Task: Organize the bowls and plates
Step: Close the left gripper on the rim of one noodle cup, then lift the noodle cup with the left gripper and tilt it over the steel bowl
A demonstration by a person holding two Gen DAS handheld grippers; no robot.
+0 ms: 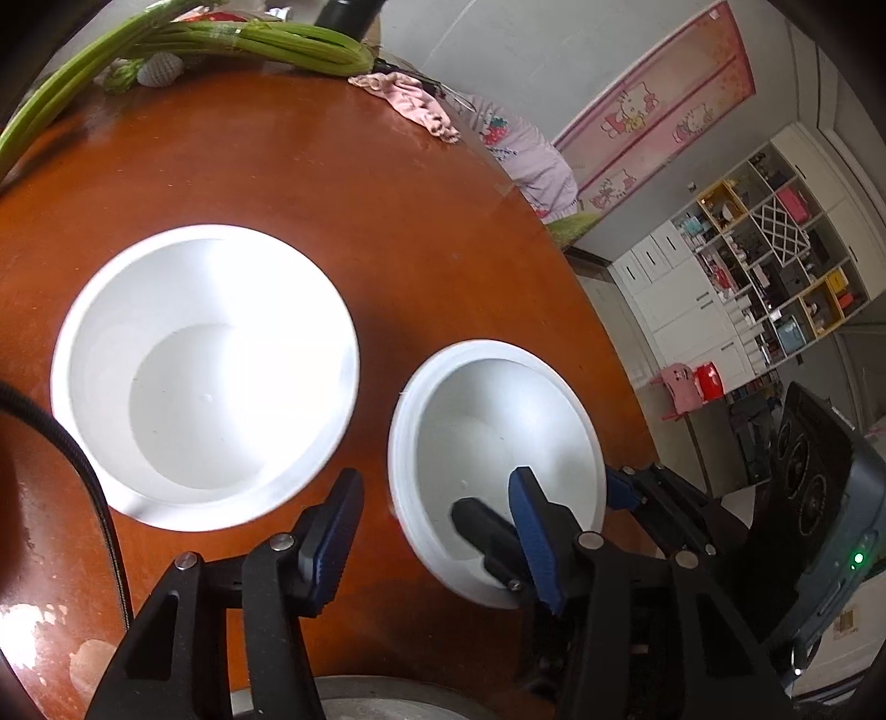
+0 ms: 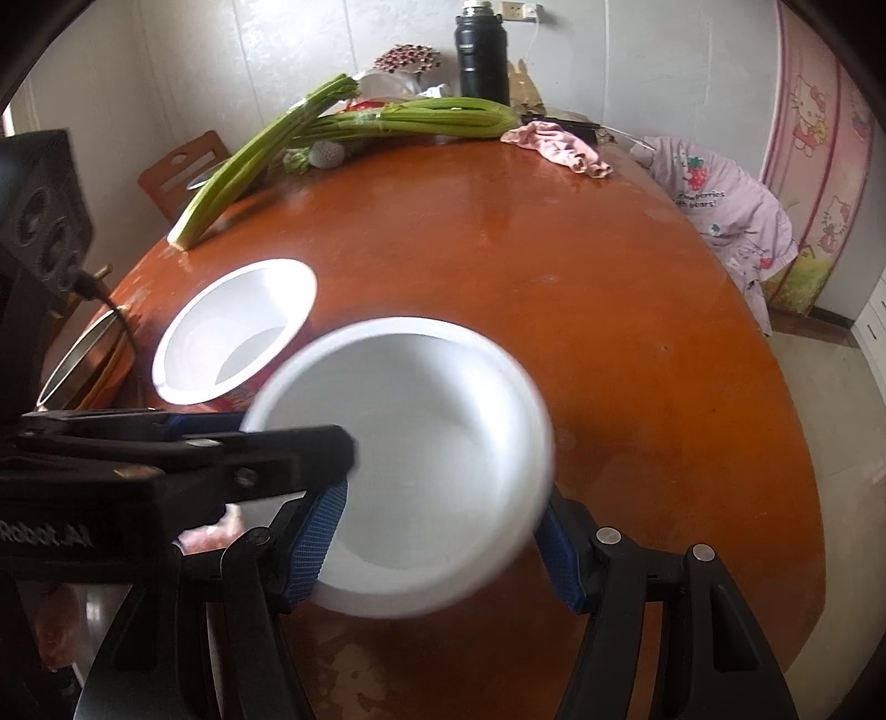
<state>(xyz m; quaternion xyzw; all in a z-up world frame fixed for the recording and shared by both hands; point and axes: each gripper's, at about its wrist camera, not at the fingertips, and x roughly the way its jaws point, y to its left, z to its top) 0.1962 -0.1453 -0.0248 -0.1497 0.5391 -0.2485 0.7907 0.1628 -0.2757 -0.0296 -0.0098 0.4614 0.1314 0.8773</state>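
Two white bowls are over the round brown table (image 1: 332,183). The larger bowl (image 1: 205,376) (image 2: 238,332) rests on the left. My right gripper (image 2: 437,504) is shut on the smaller bowl (image 1: 487,410) (image 2: 432,432), its blue pads (image 2: 315,543) against the bowl's outer sides; the bowl looks blurred and slightly tilted. My left gripper (image 1: 434,476) (image 2: 293,435) is open and straddles that bowl's left rim, one finger inside and the other outside, neither pressing on it. In the left wrist view the right gripper's blue pad (image 1: 619,487) shows at the bowl's far side.
Green celery stalks (image 2: 421,119) (image 1: 277,44), a black flask (image 2: 480,55) and a pink cloth (image 2: 559,144) lie along the table's far edge. A metal basin (image 2: 77,354) sits off the left edge. A chair draped with a pink garment (image 2: 720,205) stands to the right.
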